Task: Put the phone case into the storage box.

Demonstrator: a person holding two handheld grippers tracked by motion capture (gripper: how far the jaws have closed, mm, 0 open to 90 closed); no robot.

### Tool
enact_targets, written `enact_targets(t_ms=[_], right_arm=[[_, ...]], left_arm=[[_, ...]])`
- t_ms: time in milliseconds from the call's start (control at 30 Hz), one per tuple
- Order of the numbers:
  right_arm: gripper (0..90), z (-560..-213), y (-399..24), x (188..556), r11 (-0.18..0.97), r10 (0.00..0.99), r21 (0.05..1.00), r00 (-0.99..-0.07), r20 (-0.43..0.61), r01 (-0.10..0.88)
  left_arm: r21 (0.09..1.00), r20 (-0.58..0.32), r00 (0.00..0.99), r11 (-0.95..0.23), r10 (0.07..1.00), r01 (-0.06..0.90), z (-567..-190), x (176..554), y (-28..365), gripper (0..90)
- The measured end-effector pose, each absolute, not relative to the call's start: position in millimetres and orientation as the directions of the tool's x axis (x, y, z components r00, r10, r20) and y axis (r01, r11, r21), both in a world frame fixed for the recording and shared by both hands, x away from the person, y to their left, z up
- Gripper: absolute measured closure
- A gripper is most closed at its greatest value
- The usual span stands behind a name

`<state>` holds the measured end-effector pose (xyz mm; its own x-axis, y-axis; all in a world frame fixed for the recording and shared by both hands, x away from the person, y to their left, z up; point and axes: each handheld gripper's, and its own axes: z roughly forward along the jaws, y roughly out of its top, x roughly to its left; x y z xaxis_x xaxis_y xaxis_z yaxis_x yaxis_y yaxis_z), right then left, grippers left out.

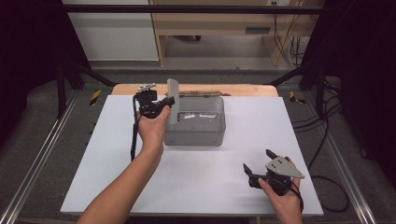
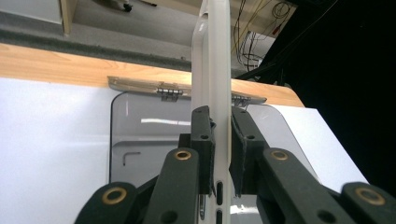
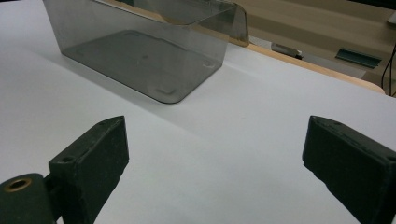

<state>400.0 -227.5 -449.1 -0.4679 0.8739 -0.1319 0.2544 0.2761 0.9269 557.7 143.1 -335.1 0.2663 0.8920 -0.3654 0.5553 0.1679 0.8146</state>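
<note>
A white table top (image 1: 196,186) carries a smoky grey, see-through plastic box (image 1: 195,122) with rounded corners, set toward the far edge. The left gripper (image 1: 169,101), a black two-jaw tool held in the person's left hand (image 1: 152,127), reaches to the box's left wall. Its jaws are clamped on a flat, pale grey-white panel (image 1: 173,100) that stands upright on edge (it looks like the box's lid, though that is not certain). In the left gripper view the panel (image 2: 212,84) rises straight up between the two pads (image 2: 204,140), which press it from either side; beyond the jaws lies the open box (image 2: 140,135) with small metal hinges (image 2: 170,92) along its far rim, and past that a strip of light wood (image 2: 51,67).

The right gripper (image 1: 257,164), black with a grey three-cornered plate on top, sits in the person's right hand (image 1: 284,200) near the table's front right corner, well apart from the box. Its jaws stand wide apart with nothing between them. In the right gripper view the bare white surface (image 3: 210,154) lies between the jaws, and the grey box (image 3: 144,49) sits ahead and to the left of them.
</note>
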Motion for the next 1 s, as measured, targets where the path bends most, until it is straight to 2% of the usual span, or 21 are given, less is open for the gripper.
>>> enact_targets(t_ms=[1000], right_arm=[[7.5, -451, -226, 401, 0.287, 0.869, 0.921, -0.475, -0.135, 0.264]], left_arm=[[0.745, -0.367, 0.207, 0.154, 0.907, 0.649, -393, 579, 134, 80.8]])
